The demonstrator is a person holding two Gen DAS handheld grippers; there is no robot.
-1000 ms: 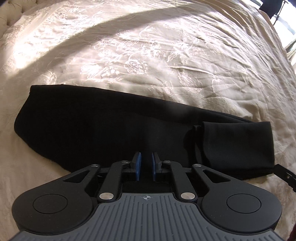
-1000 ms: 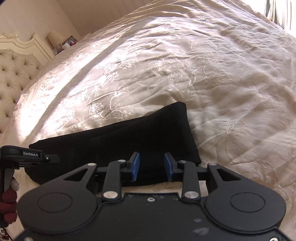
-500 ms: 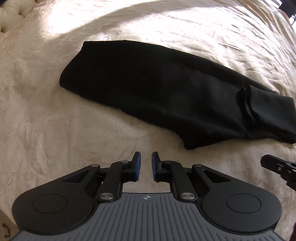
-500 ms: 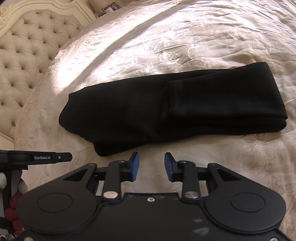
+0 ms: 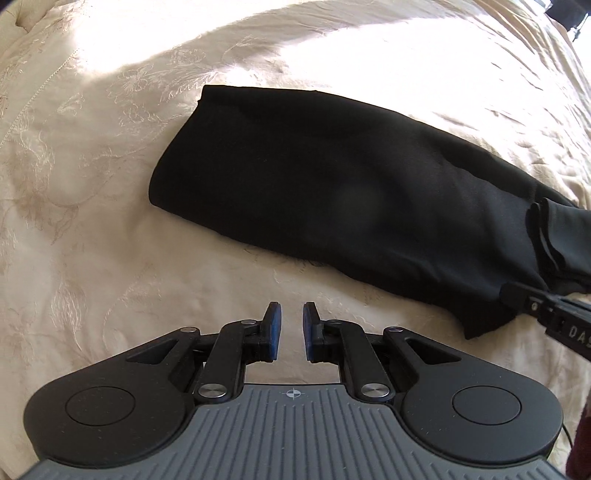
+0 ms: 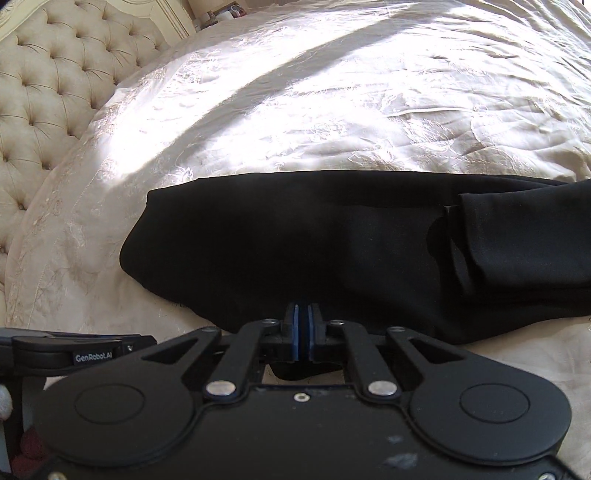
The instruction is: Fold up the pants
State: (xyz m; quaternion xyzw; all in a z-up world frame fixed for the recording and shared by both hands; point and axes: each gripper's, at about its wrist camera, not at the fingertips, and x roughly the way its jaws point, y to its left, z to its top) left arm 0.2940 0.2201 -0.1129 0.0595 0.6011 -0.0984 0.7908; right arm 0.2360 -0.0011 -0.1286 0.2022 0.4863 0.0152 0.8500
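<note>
The black pants (image 5: 332,192) lie folded lengthwise on the cream bedspread, with the leg ends doubled over at the right (image 5: 565,236). My left gripper (image 5: 291,325) is open and empty, over bare bedspread just short of the pants' near edge. My right gripper (image 6: 303,323) is shut on the near edge of the pants (image 6: 314,240), with black cloth between the blue pads. Part of the right gripper (image 5: 546,310) shows at the right edge of the left wrist view, at the pants' near edge.
The cream embroidered bedspread (image 6: 332,92) covers the whole bed. A tufted headboard (image 6: 48,74) stands at the far left. Small items sit on a nightstand (image 6: 221,11) behind it. The left gripper's body (image 6: 74,350) shows at the lower left.
Both grippers pulled back from the pants, then came forward. My right gripper moved left along the near edge and shut on the cloth. My left gripper stayed open.
</note>
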